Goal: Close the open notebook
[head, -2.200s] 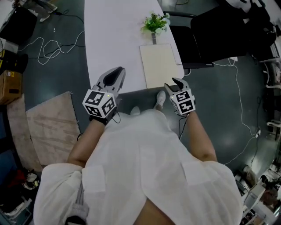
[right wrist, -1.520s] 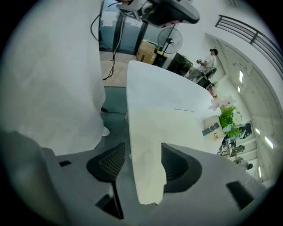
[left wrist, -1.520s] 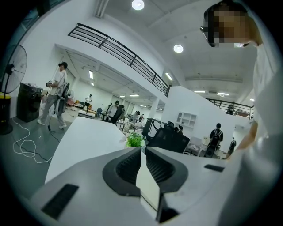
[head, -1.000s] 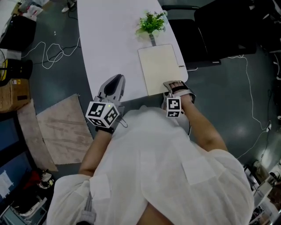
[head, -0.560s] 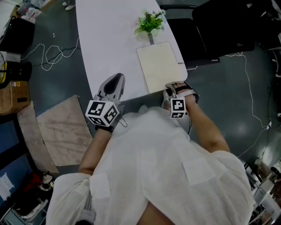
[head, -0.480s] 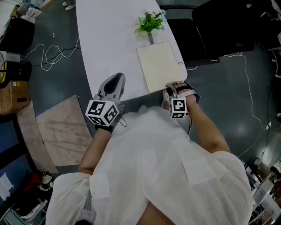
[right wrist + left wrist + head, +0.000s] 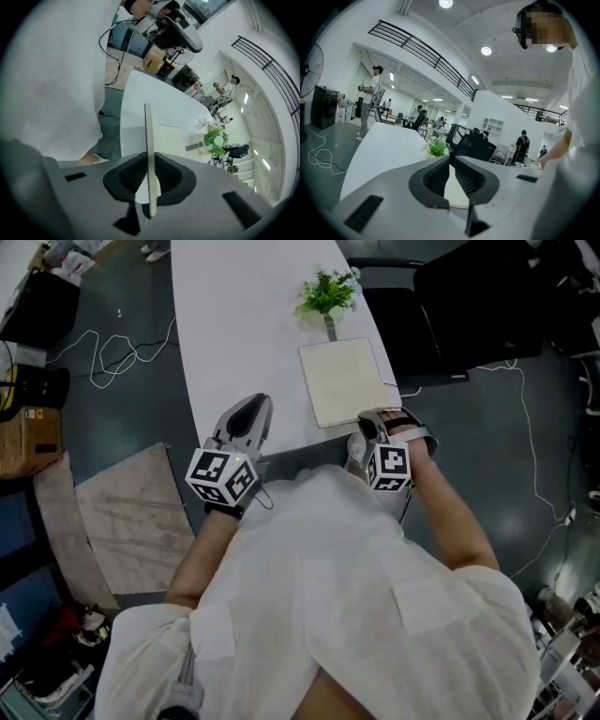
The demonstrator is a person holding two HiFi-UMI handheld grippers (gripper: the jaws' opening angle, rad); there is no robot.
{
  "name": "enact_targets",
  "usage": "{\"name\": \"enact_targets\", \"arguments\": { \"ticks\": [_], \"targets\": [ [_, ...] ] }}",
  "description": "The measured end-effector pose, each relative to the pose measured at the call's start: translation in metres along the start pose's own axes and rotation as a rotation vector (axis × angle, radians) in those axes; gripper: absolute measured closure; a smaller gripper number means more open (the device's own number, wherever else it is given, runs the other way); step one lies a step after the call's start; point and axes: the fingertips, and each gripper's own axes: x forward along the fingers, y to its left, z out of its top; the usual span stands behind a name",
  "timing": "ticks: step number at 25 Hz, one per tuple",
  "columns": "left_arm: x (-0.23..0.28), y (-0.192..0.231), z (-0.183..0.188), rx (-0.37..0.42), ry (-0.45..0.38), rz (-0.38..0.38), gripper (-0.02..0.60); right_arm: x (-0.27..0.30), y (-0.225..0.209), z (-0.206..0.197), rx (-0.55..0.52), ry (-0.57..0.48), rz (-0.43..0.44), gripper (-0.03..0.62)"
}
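Note:
A cream notebook (image 7: 341,379) lies open on the white table (image 7: 234,324), near its front right corner. My right gripper (image 7: 371,420) is at the notebook's near edge, pointing steeply down. Its jaws are closing, with the near cover (image 7: 149,136) between them; the cover stands edge-on in the right gripper view, lifted above the flat page (image 7: 174,138). Both pads touch it. My left gripper (image 7: 257,403) hovers over the table's front edge to the left, apart from the notebook, shut on nothing (image 7: 451,158).
A small potted plant (image 7: 328,292) stands just behind the notebook. A black office chair (image 7: 412,329) is beside the table on the right. A beige mat (image 7: 122,521) and loose cables (image 7: 103,343) lie on the floor to the left. People stand far off in the room.
My right gripper has closed on the notebook's near cover and risen, tipping the cover up, so the notebook looks shorter from above. The left gripper has stayed put.

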Motion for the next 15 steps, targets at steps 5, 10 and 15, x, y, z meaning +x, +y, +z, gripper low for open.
{"name": "enact_targets", "arguments": {
  "ticks": [5,10,15],
  "targets": [
    [-0.001,0.000,0.003,-0.001,-0.008,-0.001,0.549,-0.017,-0.003,0.003,0.049,-0.002,0.099,0.542],
    [-0.002,0.003,0.007,-0.006,-0.017,0.007,0.548,-0.030,-0.008,0.005,0.098,0.003,0.204,0.542],
    [0.002,0.005,0.012,-0.011,-0.028,0.022,0.548,-0.032,-0.018,0.000,0.104,0.007,0.323,0.542]
  ]
}}
